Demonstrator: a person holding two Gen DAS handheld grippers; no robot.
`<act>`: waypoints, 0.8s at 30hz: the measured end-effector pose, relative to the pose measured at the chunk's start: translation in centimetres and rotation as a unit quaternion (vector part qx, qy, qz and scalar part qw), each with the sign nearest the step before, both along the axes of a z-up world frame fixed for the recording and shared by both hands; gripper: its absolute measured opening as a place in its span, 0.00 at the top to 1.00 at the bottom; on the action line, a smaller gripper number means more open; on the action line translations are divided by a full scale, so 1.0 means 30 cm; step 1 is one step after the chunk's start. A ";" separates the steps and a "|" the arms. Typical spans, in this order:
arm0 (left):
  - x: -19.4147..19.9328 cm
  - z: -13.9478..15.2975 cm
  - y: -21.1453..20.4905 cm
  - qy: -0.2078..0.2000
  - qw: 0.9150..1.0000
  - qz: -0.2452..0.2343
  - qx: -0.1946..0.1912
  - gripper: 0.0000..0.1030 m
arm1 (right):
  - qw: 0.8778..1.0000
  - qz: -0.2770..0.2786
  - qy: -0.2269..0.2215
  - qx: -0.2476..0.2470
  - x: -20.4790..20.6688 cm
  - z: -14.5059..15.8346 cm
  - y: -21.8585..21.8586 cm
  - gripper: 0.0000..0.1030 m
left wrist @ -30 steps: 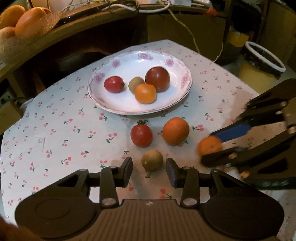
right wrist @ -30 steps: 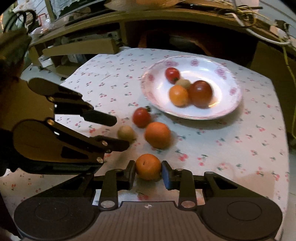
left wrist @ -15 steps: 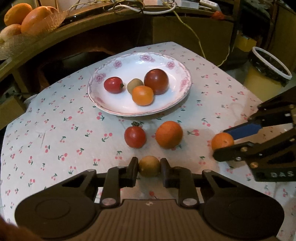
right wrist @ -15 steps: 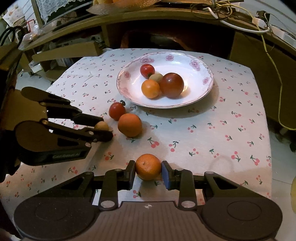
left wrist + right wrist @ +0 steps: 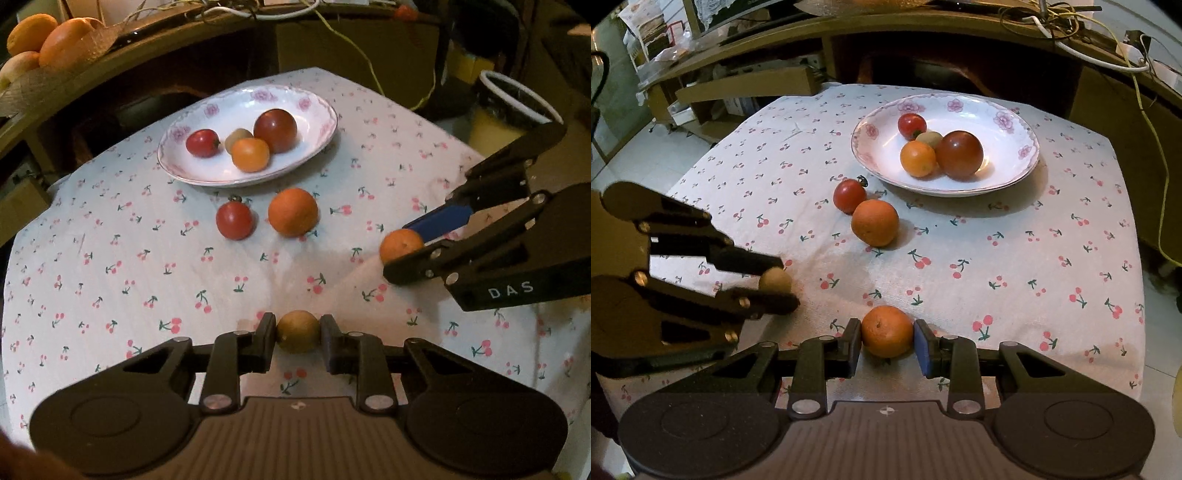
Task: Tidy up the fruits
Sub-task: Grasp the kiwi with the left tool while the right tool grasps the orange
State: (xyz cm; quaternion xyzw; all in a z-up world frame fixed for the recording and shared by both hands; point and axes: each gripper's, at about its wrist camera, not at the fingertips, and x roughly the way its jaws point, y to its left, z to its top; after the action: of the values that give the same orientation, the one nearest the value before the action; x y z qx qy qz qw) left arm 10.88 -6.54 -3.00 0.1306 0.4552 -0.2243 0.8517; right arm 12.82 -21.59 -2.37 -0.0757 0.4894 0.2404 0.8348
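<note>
From the left wrist view, the left gripper (image 5: 298, 332) has its jaws narrowed onto a brownish kiwi (image 5: 297, 331), both pads touching it, above the cherry-print tablecloth (image 5: 110, 258). From the right wrist view, the right gripper (image 5: 887, 341) clamps a small orange (image 5: 887, 331) between its pads, near the cloth's front edge, well apart from the floral plate (image 5: 1015, 173).

Two low, close wrist views facing the plate (image 5: 325, 110), from opposite sides.

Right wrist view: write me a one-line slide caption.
Right gripper clamps a small orange while the left gripper holds a kiwi; four fruits sit in the floral plate.
</note>
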 end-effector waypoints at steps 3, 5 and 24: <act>-0.002 -0.002 0.000 -0.003 1.000 -0.005 0.003 0.66 | 1.000 0.002 -0.004 -0.002 -0.001 -0.002 0.003 0.67; -0.008 -0.002 -0.002 -0.006 1.000 -0.010 0.007 0.63 | 1.000 0.006 -0.007 -0.003 -0.003 -0.002 0.004 0.64; -0.014 -0.003 0.012 0.002 1.000 -0.010 -0.006 0.55 | 1.000 0.001 -0.009 -0.003 -0.006 -0.003 -0.005 0.53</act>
State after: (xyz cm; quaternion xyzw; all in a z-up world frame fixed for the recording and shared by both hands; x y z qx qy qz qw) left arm 10.45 -6.19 -3.10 0.1299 0.4544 -0.2361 0.8491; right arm 12.65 -21.73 -2.47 -0.0813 0.4825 0.2390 0.8387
